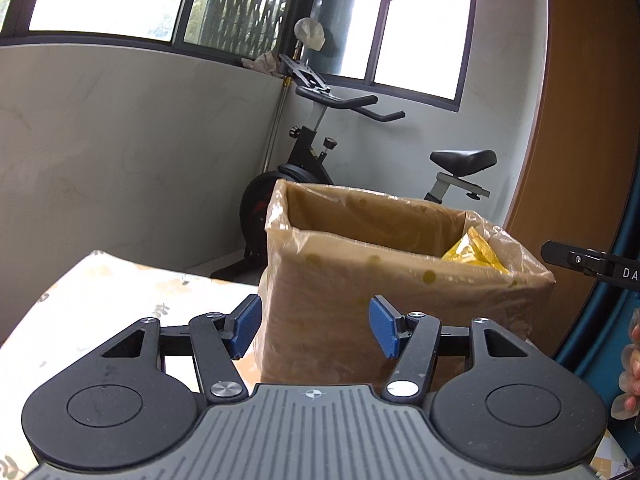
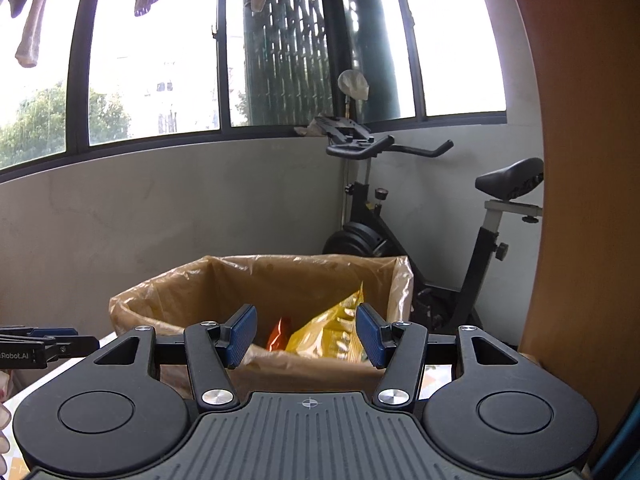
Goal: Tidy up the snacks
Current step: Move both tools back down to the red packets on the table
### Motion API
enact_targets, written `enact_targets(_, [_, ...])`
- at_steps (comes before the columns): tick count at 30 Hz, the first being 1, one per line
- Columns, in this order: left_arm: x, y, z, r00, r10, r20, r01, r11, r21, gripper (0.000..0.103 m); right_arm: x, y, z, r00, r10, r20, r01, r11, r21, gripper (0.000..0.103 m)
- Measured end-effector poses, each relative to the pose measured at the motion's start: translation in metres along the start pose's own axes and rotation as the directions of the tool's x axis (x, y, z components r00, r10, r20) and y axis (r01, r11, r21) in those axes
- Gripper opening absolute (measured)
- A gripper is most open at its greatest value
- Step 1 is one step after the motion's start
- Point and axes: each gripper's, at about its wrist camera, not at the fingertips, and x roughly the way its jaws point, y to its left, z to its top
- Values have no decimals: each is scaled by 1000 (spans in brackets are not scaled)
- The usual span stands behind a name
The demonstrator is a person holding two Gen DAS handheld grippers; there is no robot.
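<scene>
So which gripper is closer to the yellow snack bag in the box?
Right. The right gripper is open at the box's near rim, the yellow snack bag just beyond its fingers. The left gripper is open, facing the box's outer wall, away from the bag's corner.

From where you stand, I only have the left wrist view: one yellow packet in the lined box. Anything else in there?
Observer: Yes. The right wrist view shows an orange packet beside the yellow packet inside the lined box.
Operator: Are the right tongs holding anything?
Observer: No. The right tongs stand open and empty, in front of the box's near rim.
Operator: What's above the window? My view cuts it off.
Observer: Laundry hangs along the top of the window, at the upper left of the right view.
</scene>
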Motion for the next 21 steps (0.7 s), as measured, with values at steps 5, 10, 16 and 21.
enact_targets(5, [-3, 2, -19, 1000, 7, -19, -8, 1000, -28, 62, -11, 7, -22, 1000, -4, -10, 4, 1000, 5, 52])
enact_targets(10, [-5, 6, -39, 999, 19, -45, -22, 998, -57, 62, -13, 12, -47, 998, -4, -55, 5, 1000, 12, 52])
enact_targets(16, [-10, 6, -56, 998, 27, -59, -30, 998, -51, 62, -15, 18, -74, 995, -11, -102, 13, 1000, 25, 52])
enact_targets(21, [-14, 6, -70, 997, 34, -69, -38, 998, -55, 62, -19, 22, -94, 992, -20, -128, 25, 999, 39, 52])
